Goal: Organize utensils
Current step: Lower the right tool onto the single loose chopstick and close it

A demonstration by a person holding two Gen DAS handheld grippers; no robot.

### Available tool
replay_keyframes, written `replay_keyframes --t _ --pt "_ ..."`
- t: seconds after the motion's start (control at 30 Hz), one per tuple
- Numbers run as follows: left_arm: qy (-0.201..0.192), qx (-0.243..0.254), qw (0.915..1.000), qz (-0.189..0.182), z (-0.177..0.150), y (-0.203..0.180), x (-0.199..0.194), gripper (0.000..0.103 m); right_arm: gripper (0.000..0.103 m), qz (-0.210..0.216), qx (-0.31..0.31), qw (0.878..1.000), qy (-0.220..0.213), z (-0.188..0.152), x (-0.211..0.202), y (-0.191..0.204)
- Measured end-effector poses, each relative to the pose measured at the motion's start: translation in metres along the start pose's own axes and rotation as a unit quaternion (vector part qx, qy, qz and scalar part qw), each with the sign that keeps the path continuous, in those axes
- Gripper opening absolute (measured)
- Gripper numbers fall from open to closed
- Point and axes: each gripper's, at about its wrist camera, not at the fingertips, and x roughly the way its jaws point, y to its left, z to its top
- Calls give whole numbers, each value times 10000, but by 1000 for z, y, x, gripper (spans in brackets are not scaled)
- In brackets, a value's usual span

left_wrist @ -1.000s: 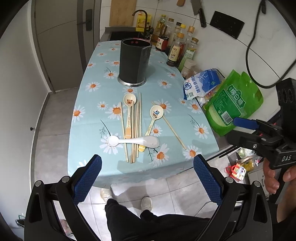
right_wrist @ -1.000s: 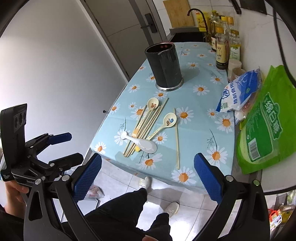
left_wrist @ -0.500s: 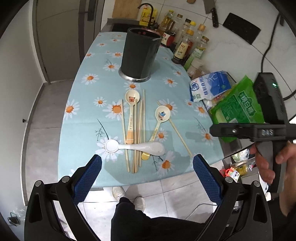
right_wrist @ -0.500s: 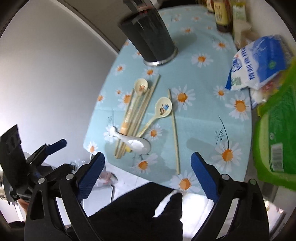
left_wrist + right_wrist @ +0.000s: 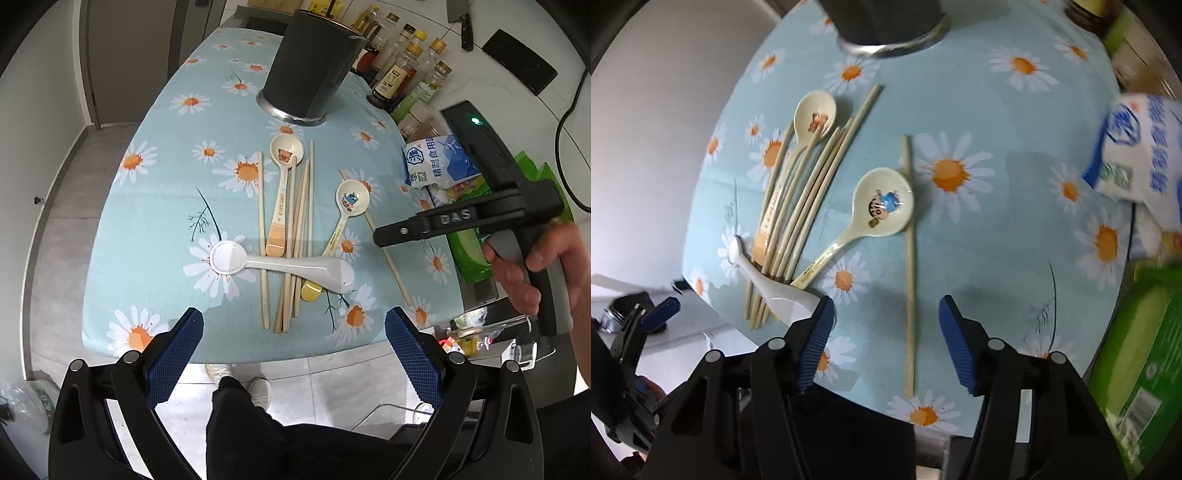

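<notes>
On the daisy tablecloth lie a bundle of wooden chopsticks (image 5: 299, 236) (image 5: 809, 195), a cream spoon with an orange handle (image 5: 284, 173), a cream cartoon spoon (image 5: 351, 199) (image 5: 882, 206) and a white spoon (image 5: 280, 264) (image 5: 775, 291) across them. A single chopstick (image 5: 384, 247) (image 5: 909, 258) lies apart on the right. Behind stands the dark utensil holder (image 5: 310, 70) (image 5: 886, 22). My right gripper (image 5: 886, 321) (image 5: 380, 236) points down over the single chopstick. Its jaws are closing with the stick between them, and the pads are clear of it. My left gripper (image 5: 293, 332) hangs open and empty over the table's front edge.
Sauce bottles (image 5: 399, 74), a white-and-blue bag (image 5: 439, 162) (image 5: 1137, 147) and a green bag (image 5: 1134, 347) crowd the table's right side. The table's front edge (image 5: 258, 354) is just under the left gripper. A person's legs and shoes (image 5: 240, 384) are below it.
The right gripper swung in from the side, tipped down over the single chopstick, and its jaws narrowed. The left gripper sank closer to the table.
</notes>
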Motion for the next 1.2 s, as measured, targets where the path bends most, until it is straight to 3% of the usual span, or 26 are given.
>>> replay_keyframes --t 0.2,0.3,0.37,0.67,0.77,1.2 --pt "14 -150 9999 -81 -1 14 3 95 50 -642 -209 9973 305 16 13 16" --pt "43 -154 9998 -125 1 20 4 94 45 -784 -187 9958 432 24 19 17" --pt "125 -140 9997 -127 4 22 7 87 41 -804 -88 9953 527 28 26 14" --pt "248 -85 9996 -120 19 29 10 86 18 -1244 -142 9910 479 31 34 24" --pt "316 -16 9994 -131 24 29 13 86 6 -1259 0 9913 392 27 34 23" --pt "729 300 9968 93 57 14 29 80 6 -372 520 9980 5 13 21 -28"
